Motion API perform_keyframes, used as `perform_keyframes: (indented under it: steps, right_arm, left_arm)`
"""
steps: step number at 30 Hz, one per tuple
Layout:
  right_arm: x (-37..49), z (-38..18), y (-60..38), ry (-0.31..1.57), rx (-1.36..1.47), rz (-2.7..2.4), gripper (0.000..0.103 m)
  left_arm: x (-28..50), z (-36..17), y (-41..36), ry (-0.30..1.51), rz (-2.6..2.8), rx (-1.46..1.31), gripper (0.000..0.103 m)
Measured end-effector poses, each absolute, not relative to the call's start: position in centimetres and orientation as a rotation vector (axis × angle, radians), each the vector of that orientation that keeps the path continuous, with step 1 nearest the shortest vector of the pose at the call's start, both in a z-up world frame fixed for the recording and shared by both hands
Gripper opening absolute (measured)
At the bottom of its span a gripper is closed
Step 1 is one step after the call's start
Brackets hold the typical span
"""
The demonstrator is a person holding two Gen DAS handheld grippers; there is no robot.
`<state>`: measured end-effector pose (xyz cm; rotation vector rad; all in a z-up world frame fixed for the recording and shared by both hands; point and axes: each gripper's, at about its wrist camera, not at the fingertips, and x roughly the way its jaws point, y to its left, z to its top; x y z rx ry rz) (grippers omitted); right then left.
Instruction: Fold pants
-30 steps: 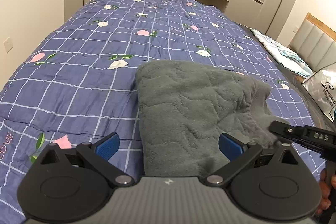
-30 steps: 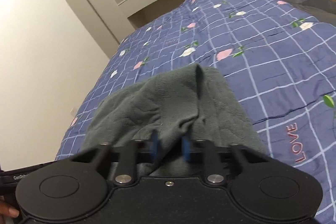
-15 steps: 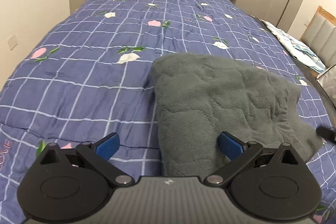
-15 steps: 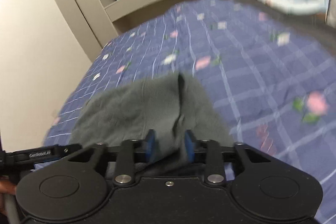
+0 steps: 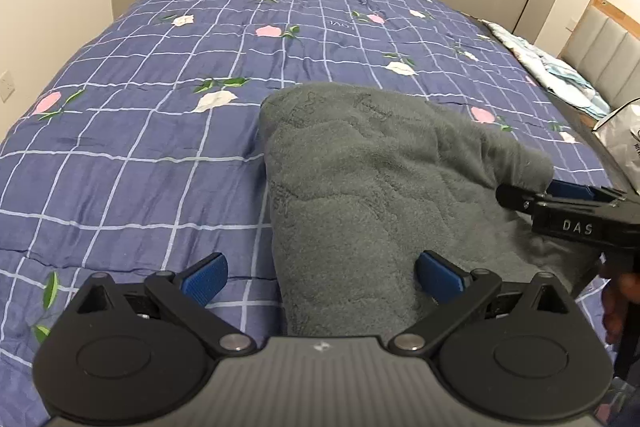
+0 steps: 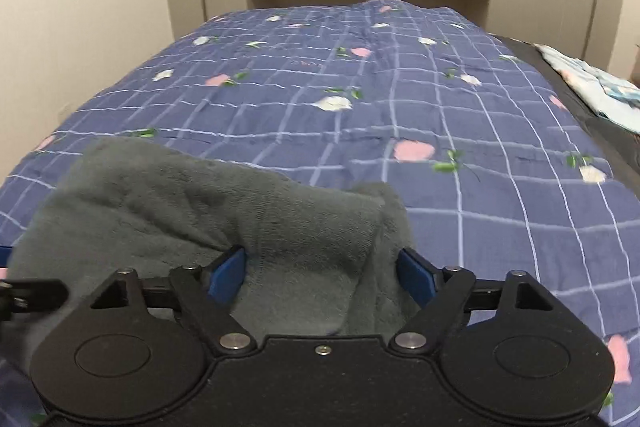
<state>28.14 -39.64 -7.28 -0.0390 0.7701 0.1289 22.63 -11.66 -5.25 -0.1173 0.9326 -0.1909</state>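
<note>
The grey fleece pants (image 5: pixel 372 195) are lying bunched on the blue checked, flowered quilt (image 5: pixel 160 131) near the bed's foot. The left gripper (image 5: pixel 320 273) is hovering wide open over their near edge, one blue pad above the fabric, the other above bare quilt, gripping nothing. The right gripper (image 6: pixel 320 269) is opening its jaws, a raised fold of the pants sitting loose between its pads, which are not pressing on it.

The right gripper (image 6: pixel 320 273), pinching a raised ridge of the grey pants (image 6: pixel 208 211) a second ago, is opening, and the ridge slumps flat.
</note>
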Motion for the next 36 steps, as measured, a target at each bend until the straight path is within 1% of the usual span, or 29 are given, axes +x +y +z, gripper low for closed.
perform_keyframes:
  steps: [4, 7, 11, 16, 20, 22, 23, 24, 25, 26, 27, 28, 29, 30, 31, 33, 36]
  right_arm:
    - [27.9, -7.5, -40.9, 0.768, 0.005, 0.127, 0.092]
    - [28.1, -7.9, -42.2, 0.779, 0.098, 0.161, 0.095]
    - [29.0, -8.2, -44.1, 0.834, 0.214, 0.231, 0.102]
    - [30.5, -9.4, -45.6, 0.905, 0.336, 0.328, 0.102]
    - [30.6, -10.1, -46.0, 0.919, 0.396, 0.369, 0.102]
    - [30.1, -10.1, -45.8, 0.91, 0.403, 0.379, 0.098]
    - [30.0, -10.1, -45.7, 0.906, 0.407, 0.38, 0.095]
    - [29.9, -10.0, -45.8, 0.904, 0.418, 0.379, 0.091]
    - [29.7, -9.8, -46.0, 0.901, 0.43, 0.375, 0.088]
    - [29.5, -9.6, -46.0, 0.897, 0.438, 0.372, 0.082]
    - [29.2, -9.3, -46.0, 0.893, 0.439, 0.371, 0.077]
    - [29.0, -8.9, -45.8, 0.889, 0.431, 0.369, 0.075]
    - [28.9, -8.5, -45.7, 0.888, 0.426, 0.366, 0.071]
    - [28.8, -8.1, -45.6, 0.887, 0.427, 0.361, 0.067]
    - [28.7, -7.7, -45.4, 0.882, 0.433, 0.357, 0.065]
    - [28.7, -6.7, -45.0, 0.868, 0.45, 0.353, 0.059]
    - [28.6, -5.1, -44.0, 0.86, 0.46, 0.361, 0.056]
  left_arm:
    - [22.5, -4.7, -11.5, 0.926, -0.206, -0.093, 0.102]
    - [22.3, -4.3, -11.2, 0.915, -0.212, -0.08, 0.102]
    - [22.8, -4.4, -10.5, 0.913, -0.244, -0.085, 0.102]
    - [24.4, -5.8, -10.0, 0.969, -0.321, -0.148, 0.103]
    - [26.1, -7.6, -9.3, 1.034, -0.376, -0.255, 0.103]
    - [26.8, -8.3, -9.0, 1.068, -0.404, -0.311, 0.103]
    - [27.0, -8.7, -9.0, 1.082, -0.421, -0.339, 0.1]
    - [27.1, -8.9, -9.0, 1.087, -0.444, -0.363, 0.087]
    - [27.1, -8.8, -9.1, 1.087, -0.453, -0.378, 0.084]
    - [27.1, -8.6, -9.3, 1.085, -0.44, -0.369, 0.082]
    - [27.0, -8.3, -9.5, 1.082, -0.434, -0.35, 0.078]
    - [27.0, -8.0, -9.5, 1.079, -0.428, -0.34, 0.072]
    - [26.9, -7.7, -9.5, 1.079, -0.42, -0.342, 0.069]
    - [26.8, -7.4, -9.3, 1.078, -0.417, -0.354, 0.063]
    - [26.8, -6.9, -9.1, 1.071, -0.42, -0.368, 0.059]
    - [26.7, -5.9, -8.7, 1.059, -0.425, -0.382, 0.058]
    - [26.6, -4.1, -8.3, 1.038, -0.405, -0.35, 0.057]
